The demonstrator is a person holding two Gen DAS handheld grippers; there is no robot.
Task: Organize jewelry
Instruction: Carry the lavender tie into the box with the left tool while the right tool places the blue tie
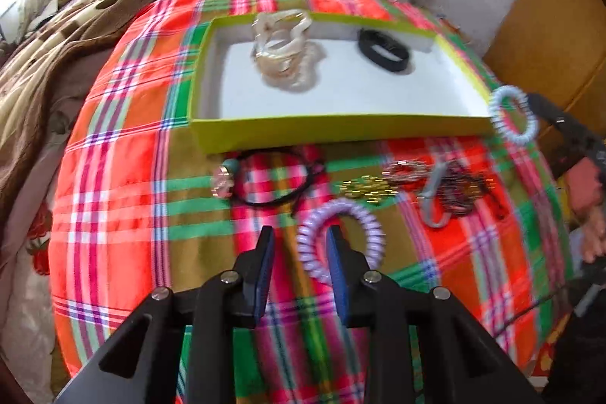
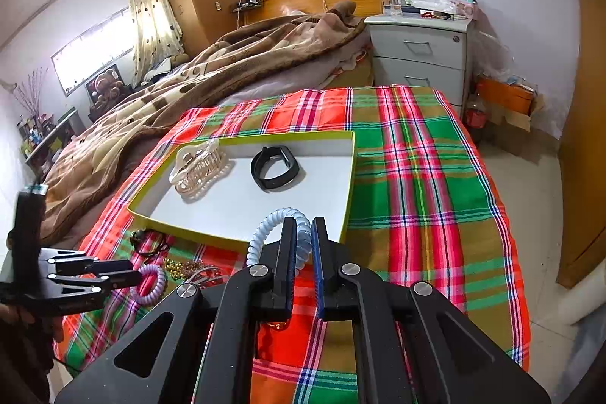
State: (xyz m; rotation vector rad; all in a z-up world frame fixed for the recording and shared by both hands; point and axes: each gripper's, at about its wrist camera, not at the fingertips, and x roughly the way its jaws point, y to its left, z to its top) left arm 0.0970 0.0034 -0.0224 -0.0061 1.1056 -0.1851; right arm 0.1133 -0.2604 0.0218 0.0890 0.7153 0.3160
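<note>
Nearest the lens we record the left gripper (image 1: pixel 299 241), its blue-padded fingers spread, the right one threaded through a lilac spiral hair tie (image 1: pixel 342 239) that nothing pinches. Next, by size: the plaid cloth (image 2: pixel 416 177) in red, green and ochre covering the table; the brown patterned blanket (image 2: pixel 227 63) on the bed beyond it; the grey bedside drawer unit (image 2: pixel 420 55). On the cloth we list a shallow yellow-green box (image 1: pixel 341 131) with a white floor, holding a cream claw clip (image 2: pixel 197 161) lying on a pearl strand, and, apart from these, a black wristband (image 2: pixel 274 167). The right gripper (image 2: pixel 303 252) is closed on a pale blue spiral hair tie (image 2: pixel 265 230), held just at the box's near corner. In front of the box we count a black cord bracelet (image 1: pixel 280 180) with a round charm, gold beads (image 1: pixel 363 190), and a tangle of dark chains (image 1: pixel 450 192) too blurred to itemise.
</note>
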